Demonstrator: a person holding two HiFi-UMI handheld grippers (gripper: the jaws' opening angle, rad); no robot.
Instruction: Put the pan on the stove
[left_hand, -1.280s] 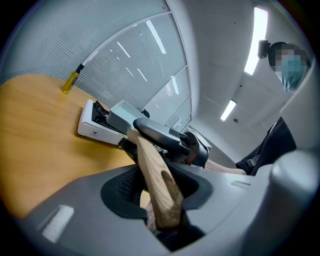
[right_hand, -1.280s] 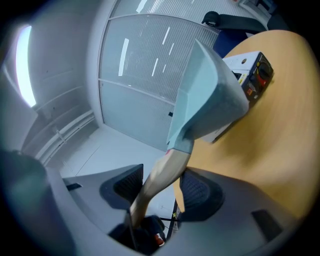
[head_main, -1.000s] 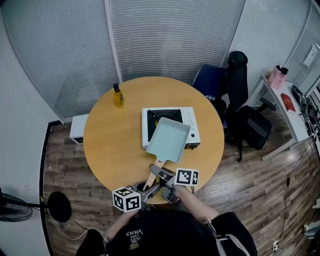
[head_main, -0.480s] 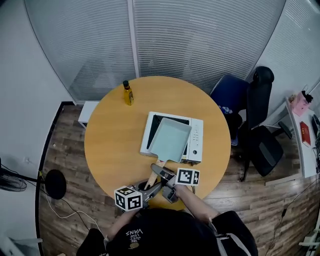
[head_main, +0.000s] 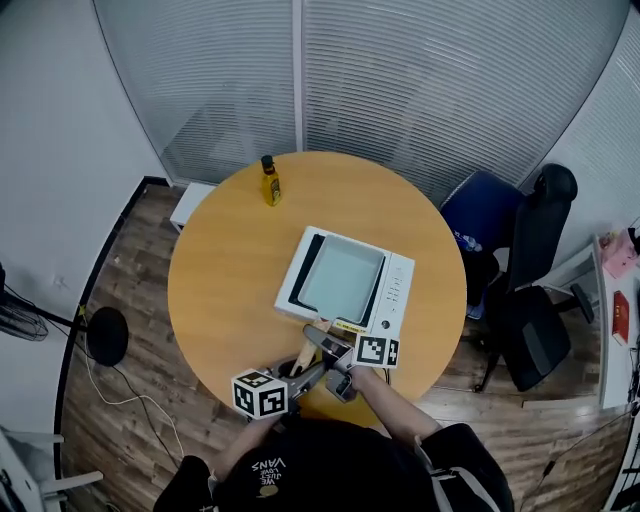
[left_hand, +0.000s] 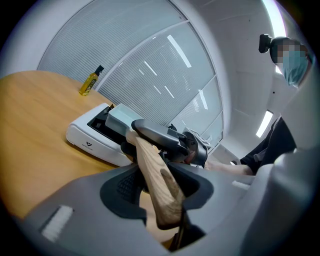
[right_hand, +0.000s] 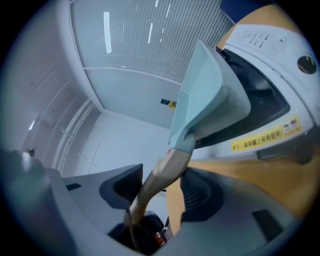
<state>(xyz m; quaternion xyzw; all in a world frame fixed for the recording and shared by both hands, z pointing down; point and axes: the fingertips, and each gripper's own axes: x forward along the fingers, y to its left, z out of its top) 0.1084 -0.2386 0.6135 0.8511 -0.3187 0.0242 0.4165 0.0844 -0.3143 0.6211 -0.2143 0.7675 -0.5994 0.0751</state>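
Your left gripper (left_hand: 159, 186) clamps the wooden handle (left_hand: 150, 165) of the pan (left_hand: 119, 119), which seems to sit on the stove (left_hand: 90, 141).

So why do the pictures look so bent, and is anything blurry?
Head view: the wide lens bows the blinds around the table, yet all is sharp. Left gripper view: fisheye, dark rounded corners. Right gripper view: same curve, the near pan handle looks soft, a light strip burns white.

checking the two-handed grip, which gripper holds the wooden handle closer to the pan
The right gripper: it clamps the wooden handle nearest the pale green rectangular pan; the left gripper holds the handle's free end.
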